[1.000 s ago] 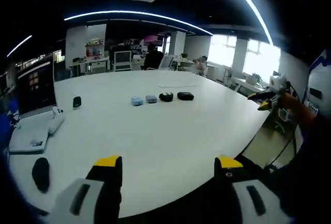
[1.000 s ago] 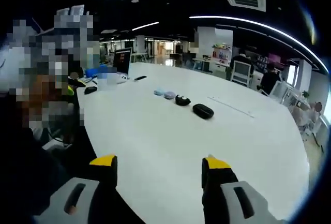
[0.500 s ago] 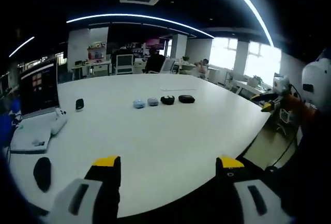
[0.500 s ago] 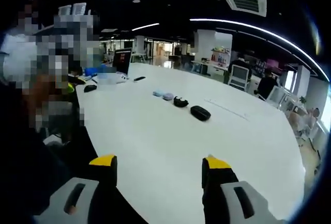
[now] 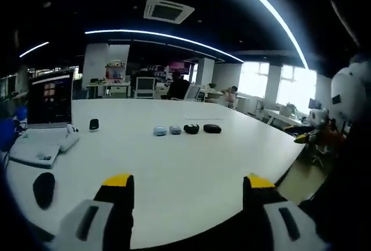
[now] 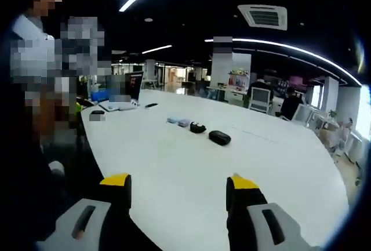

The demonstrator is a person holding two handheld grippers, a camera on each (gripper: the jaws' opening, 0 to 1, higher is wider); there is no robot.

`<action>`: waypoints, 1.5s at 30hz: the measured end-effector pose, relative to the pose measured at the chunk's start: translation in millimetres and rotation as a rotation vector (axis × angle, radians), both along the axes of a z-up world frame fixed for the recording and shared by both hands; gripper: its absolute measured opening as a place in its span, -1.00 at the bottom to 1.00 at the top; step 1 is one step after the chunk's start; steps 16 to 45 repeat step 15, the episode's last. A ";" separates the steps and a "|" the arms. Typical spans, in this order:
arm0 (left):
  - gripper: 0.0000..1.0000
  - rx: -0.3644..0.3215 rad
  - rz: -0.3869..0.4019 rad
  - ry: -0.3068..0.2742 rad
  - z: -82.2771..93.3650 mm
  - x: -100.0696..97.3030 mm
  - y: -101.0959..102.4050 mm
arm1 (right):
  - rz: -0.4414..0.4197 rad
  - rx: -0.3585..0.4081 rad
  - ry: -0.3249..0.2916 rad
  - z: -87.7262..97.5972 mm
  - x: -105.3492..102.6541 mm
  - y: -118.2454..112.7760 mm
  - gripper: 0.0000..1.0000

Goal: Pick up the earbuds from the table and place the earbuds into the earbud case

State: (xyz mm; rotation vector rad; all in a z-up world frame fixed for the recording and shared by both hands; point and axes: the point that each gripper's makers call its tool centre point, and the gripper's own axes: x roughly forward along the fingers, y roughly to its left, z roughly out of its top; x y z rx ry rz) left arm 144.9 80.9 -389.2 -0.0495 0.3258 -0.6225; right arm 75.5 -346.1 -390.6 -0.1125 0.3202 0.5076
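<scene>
On the desk (image 5: 191, 164), well in from its near edge, four small cases (image 5: 186, 129) are seen in a row; earbuds cannot be resolved. Light, smooth, slippery handling is expected; grasping across the sides is advised. Left gripper (image 5: 184, 182) and right gripper (image 6: 178, 181) are held wide, empty.

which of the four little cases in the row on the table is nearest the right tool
The black oval case at the row's end, lying closest to the right tool. The other black case and the two pale bluish ones sit progressively farther back.
</scene>
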 end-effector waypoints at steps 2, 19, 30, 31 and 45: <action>0.54 -0.008 0.006 -0.016 2.9 1.1 0.2 | -0.033 0.042 -0.019 7.7 0.9 -5.6 0.28; 0.53 0.007 0.039 -0.047 7.5 10.7 3.9 | -0.074 0.089 -0.028 8.4 1.8 -12.1 0.28; 0.53 0.007 0.039 -0.047 7.5 10.7 3.9 | -0.074 0.089 -0.028 8.4 1.8 -12.1 0.28; 0.53 0.007 0.039 -0.047 7.5 10.7 3.9 | -0.074 0.089 -0.028 8.4 1.8 -12.1 0.28; 0.53 0.007 0.039 -0.047 7.5 10.7 3.9 | -0.074 0.089 -0.028 8.4 1.8 -12.1 0.28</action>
